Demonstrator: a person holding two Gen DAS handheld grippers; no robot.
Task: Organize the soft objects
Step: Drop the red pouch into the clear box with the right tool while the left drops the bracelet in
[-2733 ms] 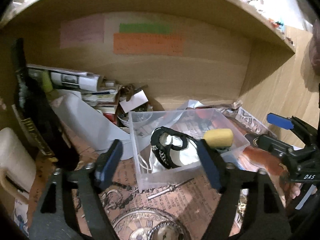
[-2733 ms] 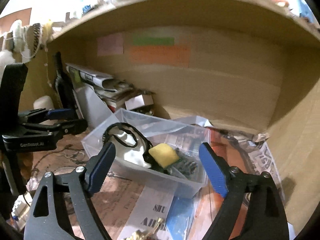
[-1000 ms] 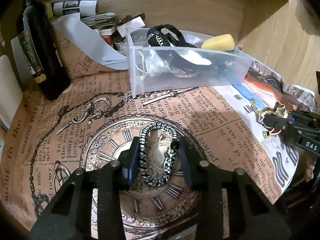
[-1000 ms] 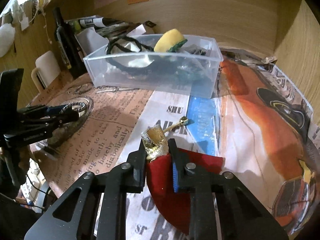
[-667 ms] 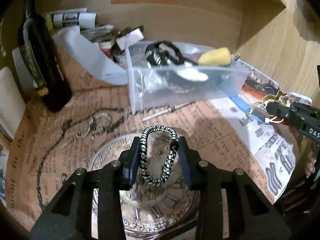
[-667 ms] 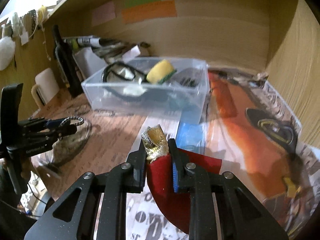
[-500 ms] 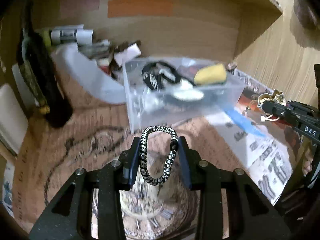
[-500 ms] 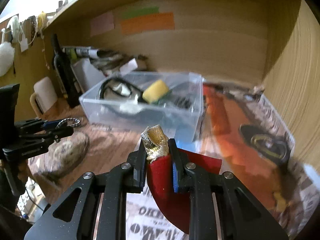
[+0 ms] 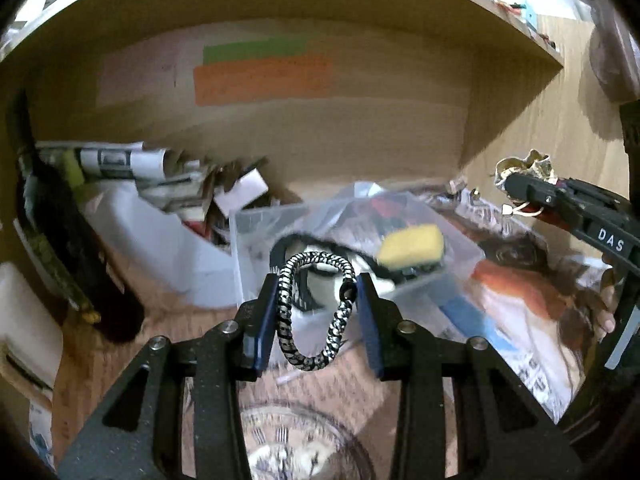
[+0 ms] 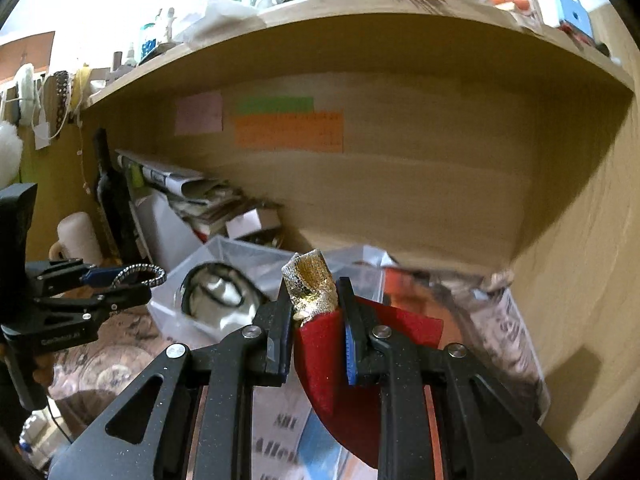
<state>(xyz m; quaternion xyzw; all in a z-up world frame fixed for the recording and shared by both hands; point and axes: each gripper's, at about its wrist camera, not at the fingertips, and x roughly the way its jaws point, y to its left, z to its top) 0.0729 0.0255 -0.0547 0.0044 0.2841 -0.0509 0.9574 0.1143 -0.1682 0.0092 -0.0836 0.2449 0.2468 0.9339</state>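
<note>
My left gripper (image 9: 316, 292) is shut on a black-and-white braided cord bracelet (image 9: 316, 308), which hangs as a loop between the blue pads, raised above the paper-covered desk. My right gripper (image 10: 314, 304) is shut on a red felt pouch with a gold mesh top (image 10: 316, 320). A clear plastic bin (image 9: 352, 248) stands just beyond both grippers; it holds a yellow sponge (image 9: 412, 244) and a black-rimmed white item (image 10: 216, 292). In the right wrist view, the left gripper (image 10: 132, 280) with the bracelet (image 10: 140, 274) shows at the left. In the left wrist view, the right gripper (image 9: 520, 184) shows at the right.
A dark bottle (image 9: 68, 256) stands at the left, with a white mug (image 10: 78, 236) nearby. Rolled papers and small boxes (image 9: 168, 184) pile up behind the bin. A wooden shelf (image 10: 360, 32) overhangs the desk; wooden walls close the back and right. Coloured sticky notes (image 10: 288, 128) are on the back wall.
Both grippers rose off the desk and tilted up toward the bin, each keeping its grip. The clock print under the bracelet dropped low in view; the bin now sits right behind both held items.
</note>
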